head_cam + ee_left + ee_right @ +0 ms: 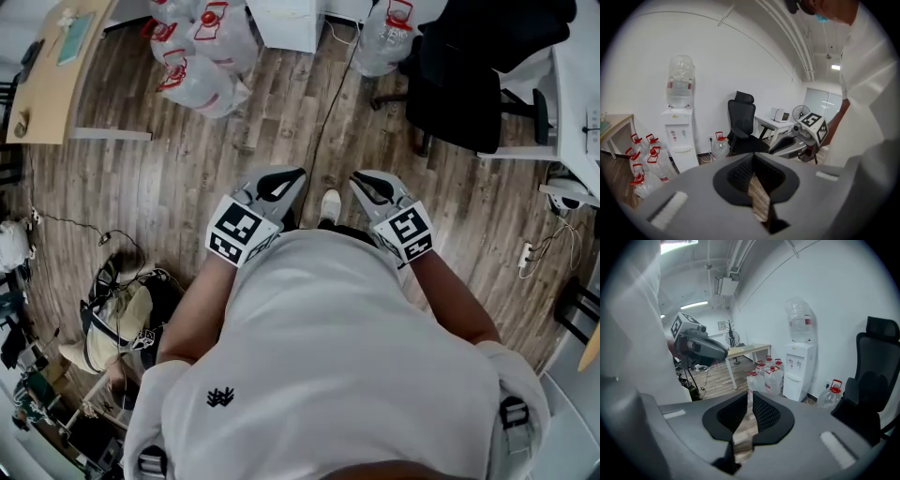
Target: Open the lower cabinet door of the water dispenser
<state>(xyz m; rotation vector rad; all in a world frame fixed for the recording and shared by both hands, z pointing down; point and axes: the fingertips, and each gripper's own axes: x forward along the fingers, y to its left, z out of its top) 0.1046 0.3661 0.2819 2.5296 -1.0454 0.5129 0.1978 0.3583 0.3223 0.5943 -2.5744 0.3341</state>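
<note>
The white water dispenser (pixel 680 133) stands against the far wall with a clear bottle on top; its lower cabinet door (pixel 685 161) is closed. The right gripper view has the dispenser (pixel 798 366) well ahead too. From the head view only the dispenser's top (pixel 286 21) shows at the upper edge. My left gripper (pixel 292 174) and right gripper (pixel 360 178) are held side by side at waist height, far from it. Left gripper (pixel 752 156): tips meet, nothing between them. Right gripper (pixel 750 393): a narrow slit between the pads, empty.
Several red-capped water bottles (pixel 202 56) lie on the wood floor left of the dispenser. A black office chair (pixel 459 80) stands to its right, with another bottle (pixel 720 146) between. A wooden desk (pixel 56 61) is at the far left. A cable (pixel 328 112) crosses the floor.
</note>
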